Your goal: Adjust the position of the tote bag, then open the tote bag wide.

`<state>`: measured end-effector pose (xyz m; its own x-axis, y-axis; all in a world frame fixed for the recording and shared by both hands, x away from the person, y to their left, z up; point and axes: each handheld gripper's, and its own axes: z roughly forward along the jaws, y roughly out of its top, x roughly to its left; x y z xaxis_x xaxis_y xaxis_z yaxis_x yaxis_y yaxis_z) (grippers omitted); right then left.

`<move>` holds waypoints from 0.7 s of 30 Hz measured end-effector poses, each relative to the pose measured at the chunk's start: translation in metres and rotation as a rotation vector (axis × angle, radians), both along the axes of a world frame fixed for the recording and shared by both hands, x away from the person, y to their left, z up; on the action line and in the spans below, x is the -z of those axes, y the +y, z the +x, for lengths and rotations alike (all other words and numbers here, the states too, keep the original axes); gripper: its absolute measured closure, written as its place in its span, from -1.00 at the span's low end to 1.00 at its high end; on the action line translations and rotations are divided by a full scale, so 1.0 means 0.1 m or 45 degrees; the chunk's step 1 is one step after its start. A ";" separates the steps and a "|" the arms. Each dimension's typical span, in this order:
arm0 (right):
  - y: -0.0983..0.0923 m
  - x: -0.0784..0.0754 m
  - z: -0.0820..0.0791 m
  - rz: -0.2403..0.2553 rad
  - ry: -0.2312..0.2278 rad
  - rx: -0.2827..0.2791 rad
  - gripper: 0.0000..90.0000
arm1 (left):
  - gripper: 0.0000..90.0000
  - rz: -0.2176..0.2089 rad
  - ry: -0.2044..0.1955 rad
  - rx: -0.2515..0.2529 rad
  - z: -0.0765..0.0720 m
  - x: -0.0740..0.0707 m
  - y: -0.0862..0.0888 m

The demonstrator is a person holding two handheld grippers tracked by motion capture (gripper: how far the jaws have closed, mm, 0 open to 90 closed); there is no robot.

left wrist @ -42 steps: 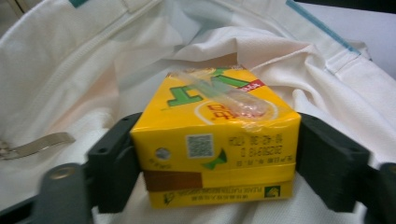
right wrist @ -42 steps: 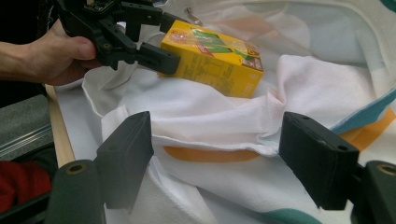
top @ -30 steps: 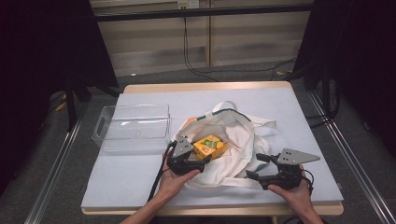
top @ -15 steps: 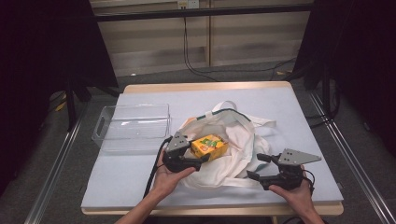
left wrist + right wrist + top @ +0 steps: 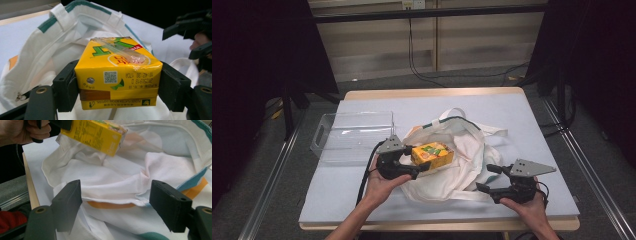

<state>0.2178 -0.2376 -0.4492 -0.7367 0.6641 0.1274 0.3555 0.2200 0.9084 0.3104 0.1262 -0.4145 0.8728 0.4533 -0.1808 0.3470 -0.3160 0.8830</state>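
Yellow juice carton (image 5: 117, 75) clamped in left tool (image 5: 404, 162) over white cloth bag (image 5: 462, 160), right tool (image 5: 117, 202) wide open at its rim.

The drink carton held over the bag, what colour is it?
The drink carton is bright yellow with green lettering and a small red patch, clearest in the left gripper view.

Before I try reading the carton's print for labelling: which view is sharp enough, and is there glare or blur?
Left gripper view: yellow carton close and sharp, print legible, glare on its straw wrapper. Right gripper view: white bag fairly clear, the carton's far side soft. High view: carton small, print unreadable, surroundings dark.
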 end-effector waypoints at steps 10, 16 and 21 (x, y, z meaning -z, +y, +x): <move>-0.02 -0.01 -0.01 0.004 -0.008 0.004 -0.43 | -0.39 0.027 0.005 0.082 0.05 -0.11 0.15; -0.02 -0.01 0.00 0.010 -0.008 0.008 -0.43 | -0.39 0.025 0.014 0.108 0.07 -0.16 0.22; -0.02 -0.01 0.01 0.007 -0.010 0.007 -0.43 | -0.39 0.039 0.017 0.122 0.08 -0.29 0.34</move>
<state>0.2186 -0.2395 -0.4484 -0.7340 0.6675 0.1251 0.3496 0.2134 0.9123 0.3188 0.1603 -0.3860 0.9101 0.3733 -0.1798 0.3255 -0.3755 0.8678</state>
